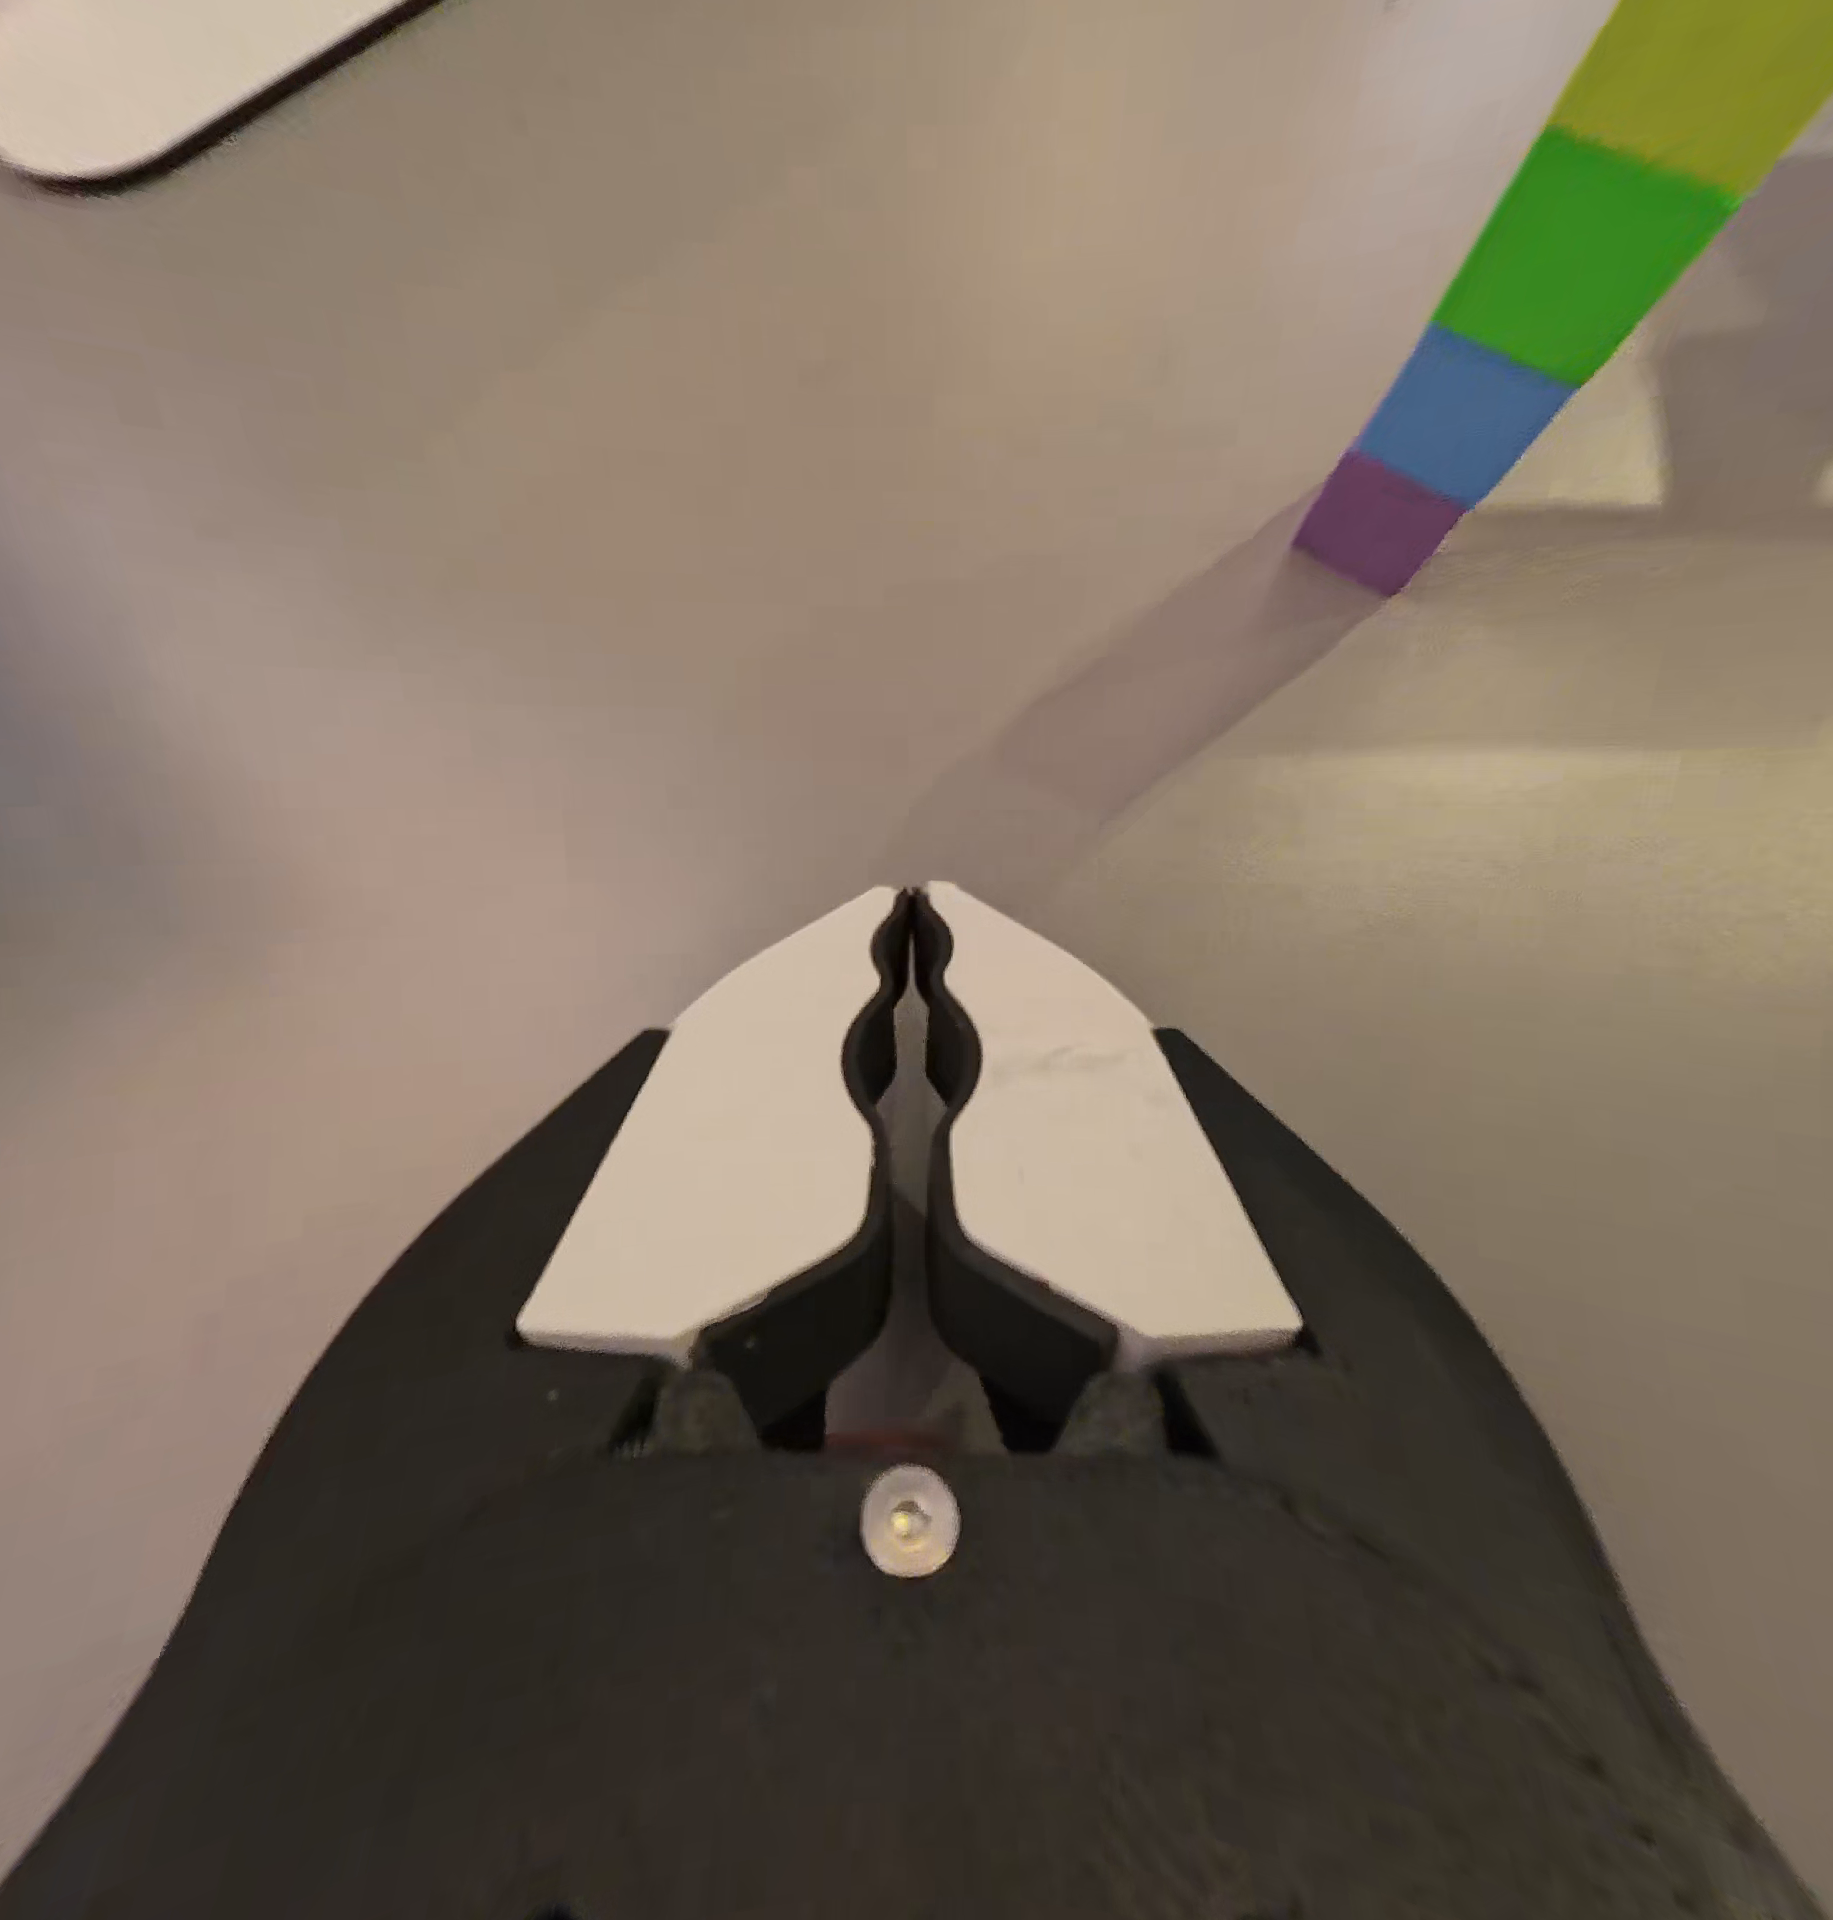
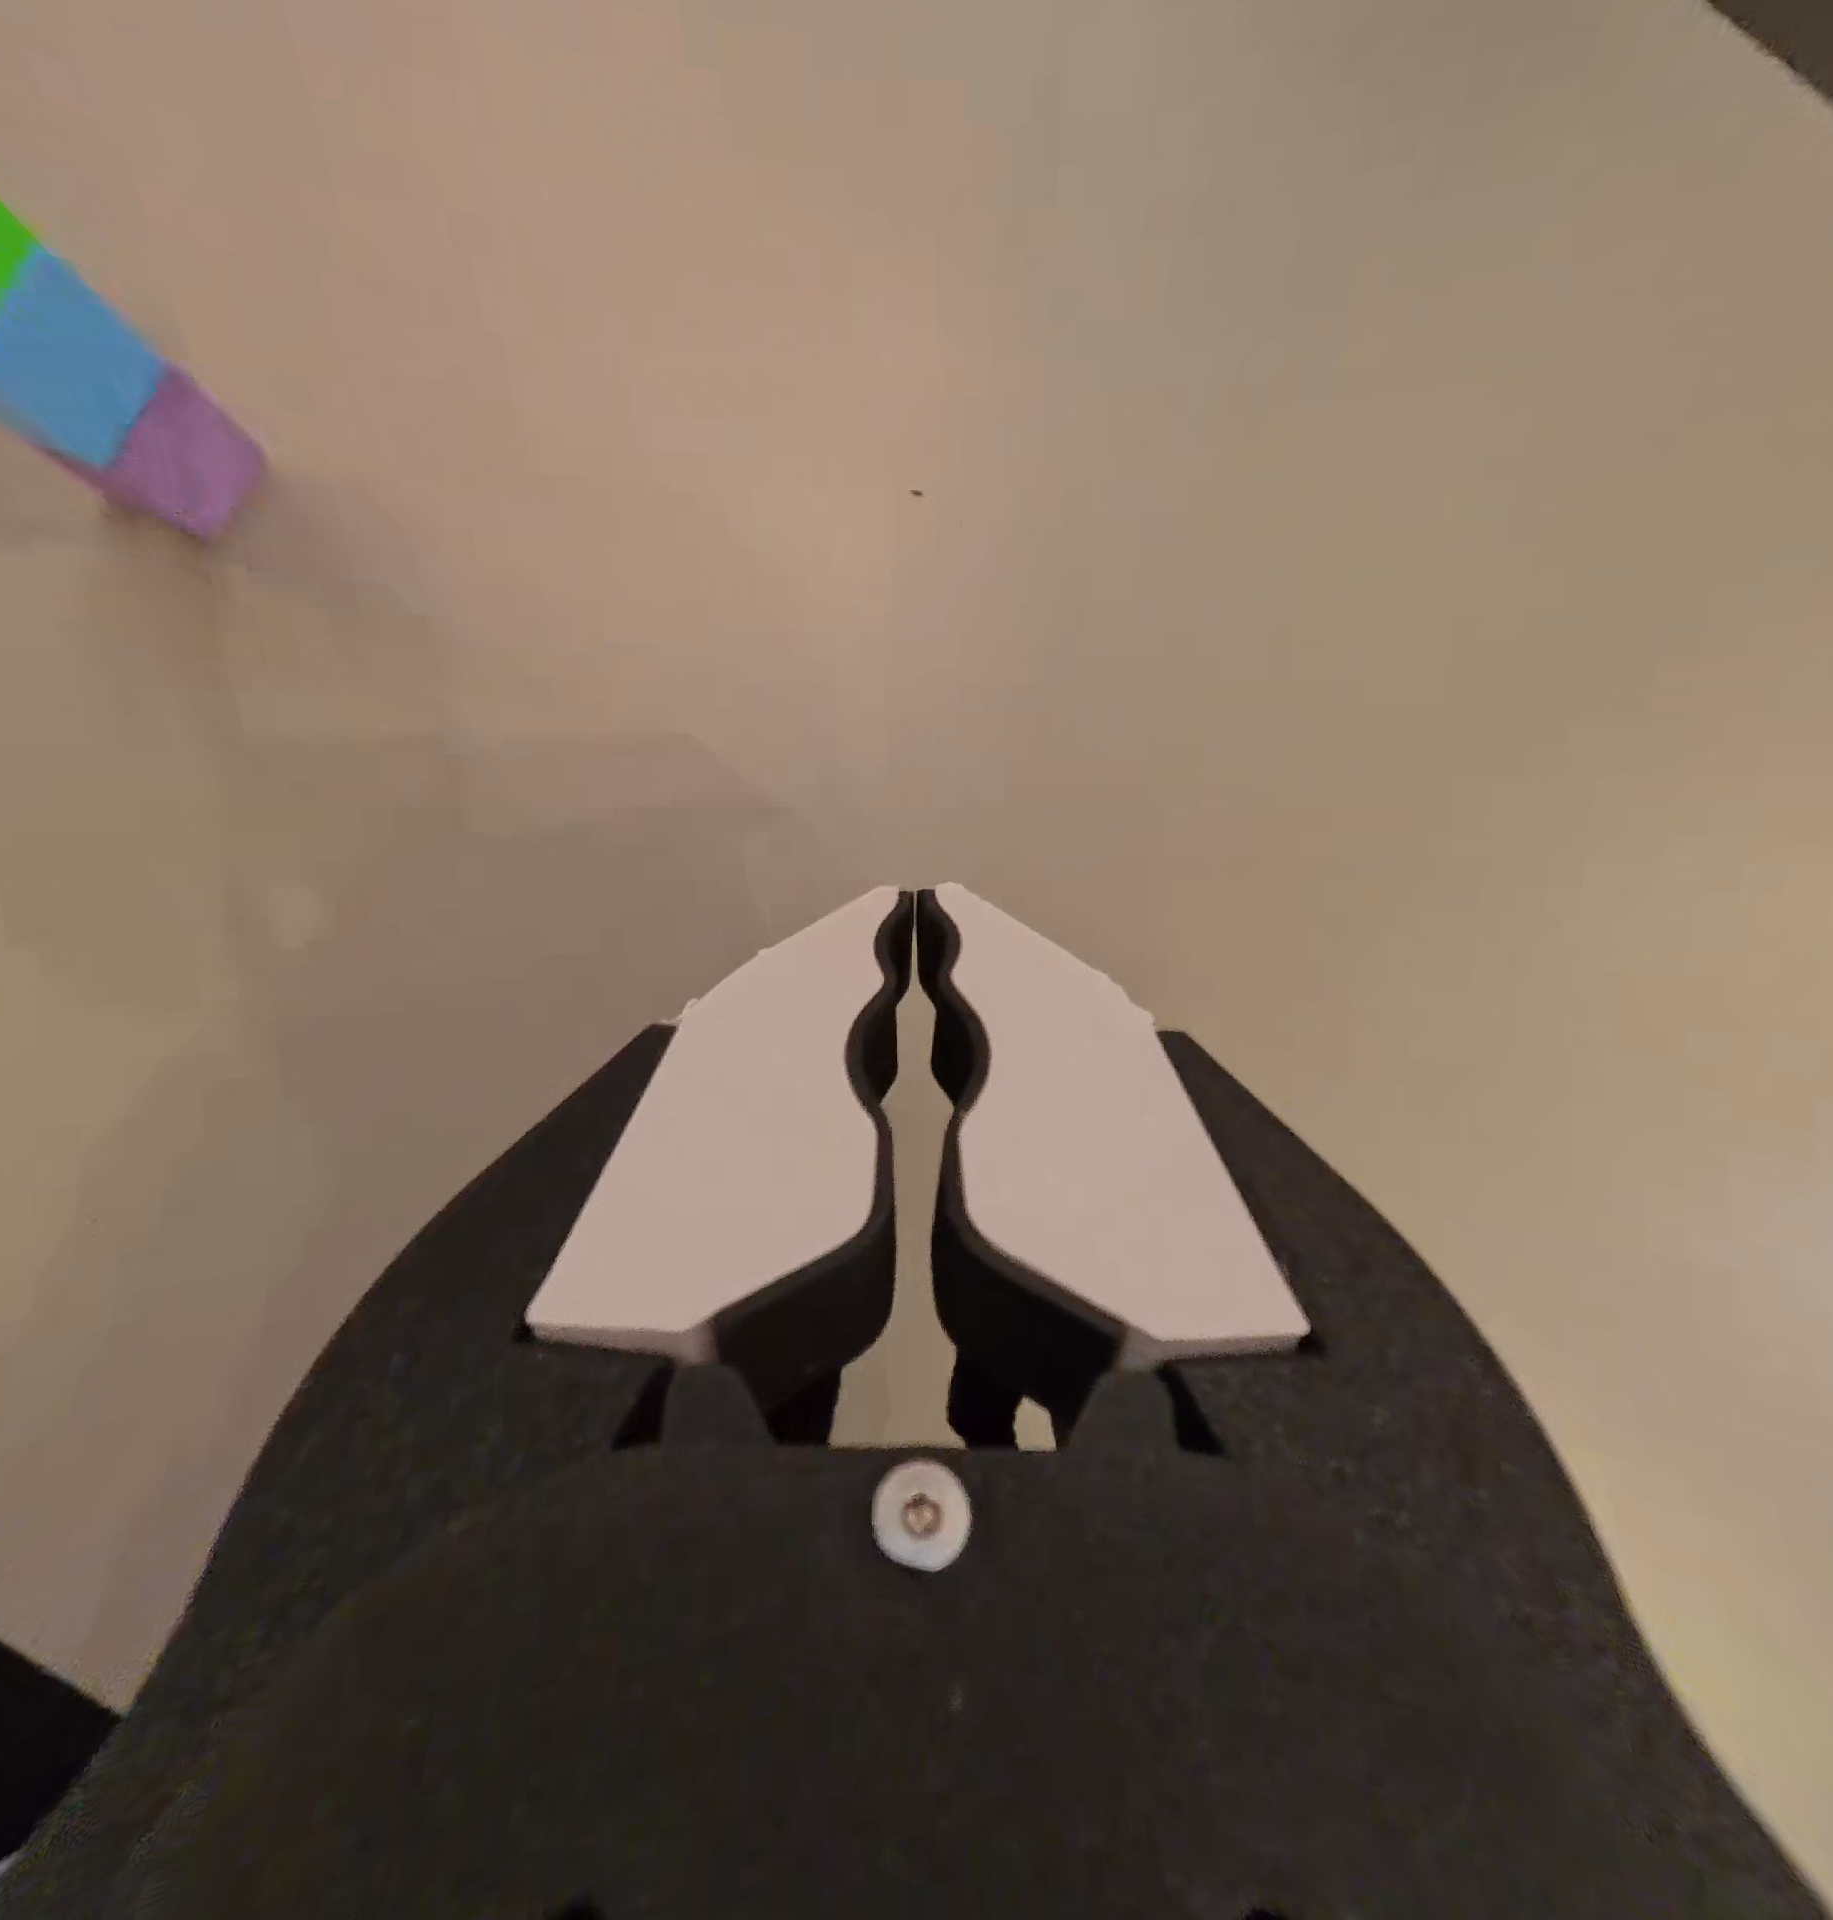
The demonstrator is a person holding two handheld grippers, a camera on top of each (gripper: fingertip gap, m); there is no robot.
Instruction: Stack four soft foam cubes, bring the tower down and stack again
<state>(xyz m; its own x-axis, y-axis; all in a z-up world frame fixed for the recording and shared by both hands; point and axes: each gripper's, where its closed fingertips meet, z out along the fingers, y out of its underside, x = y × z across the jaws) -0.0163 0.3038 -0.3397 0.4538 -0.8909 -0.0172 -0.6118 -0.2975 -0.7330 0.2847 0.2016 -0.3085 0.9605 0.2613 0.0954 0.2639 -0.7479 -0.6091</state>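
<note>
Logging both tools as idle. Left gripper (image 1: 910, 894): fingertips drawn together, nothing between them, poised over bare table (image 1: 476, 623). Right gripper (image 2: 914, 894): the same, tips met on nothing.

Tower (image 1: 1514, 343), my landmark for every entry below:
- purple cube (image 1: 1374, 520) at its foot, on the table;
- blue cube (image 1: 1463, 410) on the purple one;
- green cube (image 1: 1577, 260) on the blue one;
- yellow-green cube (image 1: 1712, 94) at the top, running out of frame.

My left gripper sits well apart from the tower, which stands ahead and to its right; my right gripper is also well apart, with the tower's lower cubes ahead and to its left. A white board with a dark rim (image 1: 143, 94) lies far left of the tower.

Progress, as I judge it: one four-cube stack stands complete. Whether this is the first build or the rebuild, I cannot tell. If first, toppling and restacking remain.
</note>
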